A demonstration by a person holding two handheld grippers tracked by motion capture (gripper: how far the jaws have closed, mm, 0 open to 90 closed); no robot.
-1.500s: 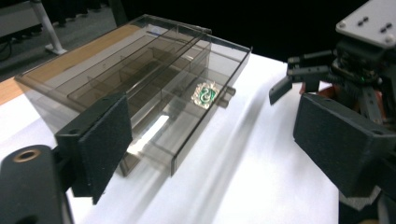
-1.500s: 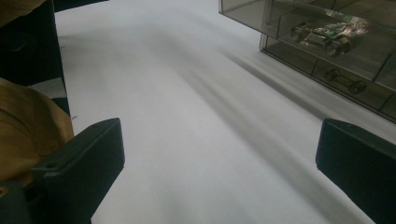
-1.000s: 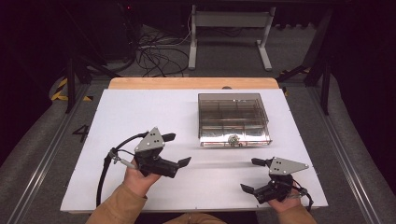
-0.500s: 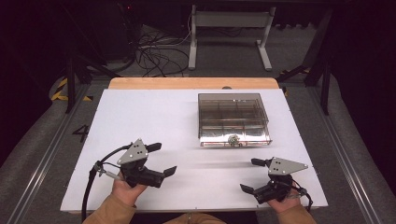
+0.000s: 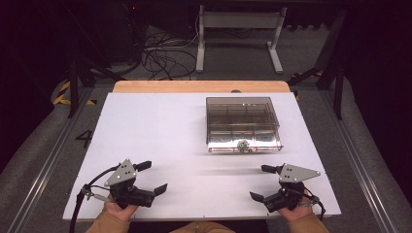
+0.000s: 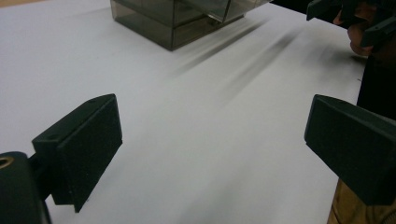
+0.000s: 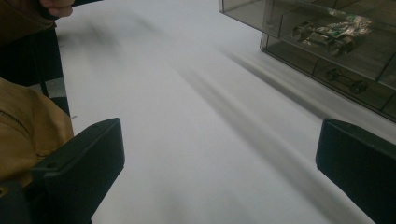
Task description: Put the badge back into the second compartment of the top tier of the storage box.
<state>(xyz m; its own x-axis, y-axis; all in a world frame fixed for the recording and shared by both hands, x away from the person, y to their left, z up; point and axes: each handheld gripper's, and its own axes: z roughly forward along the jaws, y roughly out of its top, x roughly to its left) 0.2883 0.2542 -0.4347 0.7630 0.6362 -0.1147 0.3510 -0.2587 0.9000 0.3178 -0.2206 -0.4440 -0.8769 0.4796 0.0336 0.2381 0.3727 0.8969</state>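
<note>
Claws, left (image 5: 151, 176) and right (image 5: 265, 182), gape empty near the box (image 5: 242, 124); right gripper view reveals metal parts (image 7: 327, 31) inside.

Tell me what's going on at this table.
A person holds a gripper in each hand near the front edge of the white table. The left gripper and the right gripper are both open and hold nothing. The left one's jaws have just been opening. A clear compartment box sits untouched farther back, right of center.
</note>
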